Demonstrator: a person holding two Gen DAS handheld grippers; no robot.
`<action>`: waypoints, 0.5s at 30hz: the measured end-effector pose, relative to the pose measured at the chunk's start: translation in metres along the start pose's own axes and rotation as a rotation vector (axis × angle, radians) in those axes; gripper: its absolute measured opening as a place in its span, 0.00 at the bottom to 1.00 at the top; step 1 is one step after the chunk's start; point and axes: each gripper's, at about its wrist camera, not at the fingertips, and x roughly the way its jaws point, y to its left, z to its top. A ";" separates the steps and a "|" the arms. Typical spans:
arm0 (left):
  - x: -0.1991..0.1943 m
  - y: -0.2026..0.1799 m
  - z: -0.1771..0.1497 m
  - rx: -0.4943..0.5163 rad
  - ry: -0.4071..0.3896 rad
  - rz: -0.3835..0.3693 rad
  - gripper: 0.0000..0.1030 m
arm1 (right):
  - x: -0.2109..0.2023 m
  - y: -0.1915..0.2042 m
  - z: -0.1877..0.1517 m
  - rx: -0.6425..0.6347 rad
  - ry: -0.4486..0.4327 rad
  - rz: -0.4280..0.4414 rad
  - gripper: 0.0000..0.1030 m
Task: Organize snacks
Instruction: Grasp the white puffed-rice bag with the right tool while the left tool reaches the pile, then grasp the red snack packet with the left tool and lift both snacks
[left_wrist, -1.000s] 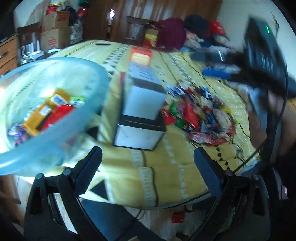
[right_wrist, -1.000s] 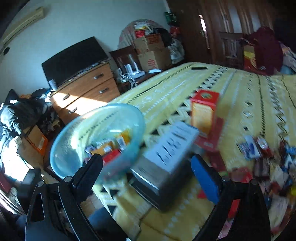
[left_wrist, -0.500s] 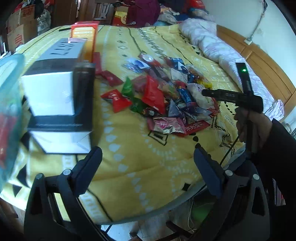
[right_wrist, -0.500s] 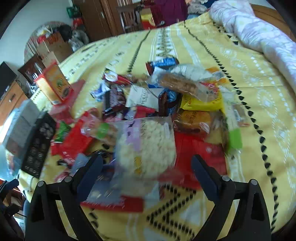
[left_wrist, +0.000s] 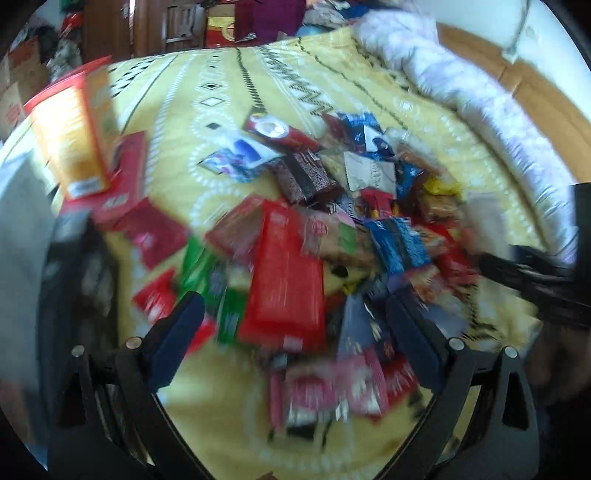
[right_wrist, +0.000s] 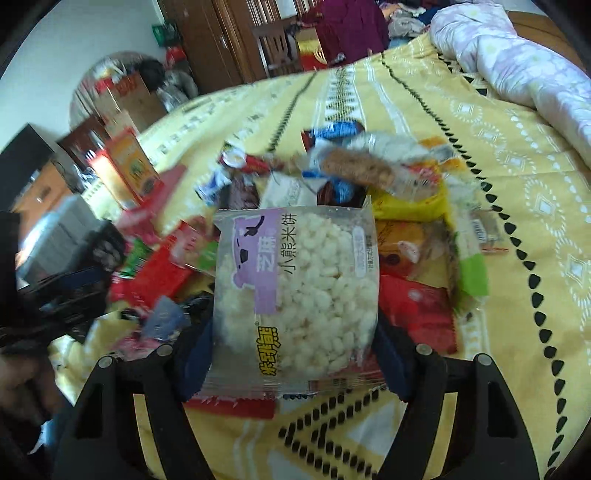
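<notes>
A clear packet of white puffed-rice crackers (right_wrist: 299, 291) with a purple bear label lies on top of the snack pile (right_wrist: 406, 221). My right gripper (right_wrist: 291, 328) is closing on it, and both pads meet its side edges. In the blurred left wrist view, my left gripper (left_wrist: 293, 302) hangs open over the near part of the pile. A large red packet (left_wrist: 284, 280) lies below the gap, untouched. The right gripper's dark frame (left_wrist: 535, 280) shows at that view's right edge. The left one (right_wrist: 55, 295) is a dark blur at the left of the right wrist view.
The pile sits on a yellow patterned bedspread (right_wrist: 517, 206). An orange carton (right_wrist: 129, 166) stands upright to the left of the pile, with a grey and black box (right_wrist: 62, 236) beyond it. A lilac quilt (right_wrist: 517, 66) lies along the right. Furniture and cardboard boxes fill the background.
Both grippers swung away from the blue bowl and the boxes to the snack pile. The right gripper's jaws narrowed around the rice-cracker packet. The left gripper kept sweeping right and closer to the packets.
</notes>
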 end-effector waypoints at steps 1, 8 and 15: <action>0.011 -0.005 0.004 0.030 0.022 0.028 0.96 | -0.007 -0.001 -0.001 0.004 -0.009 0.011 0.76; 0.044 -0.014 0.003 0.119 0.074 0.153 0.93 | -0.025 -0.009 -0.006 0.033 -0.024 0.059 0.77; 0.032 -0.014 0.000 0.154 0.048 0.158 0.51 | -0.023 -0.010 -0.010 0.042 -0.033 0.081 0.77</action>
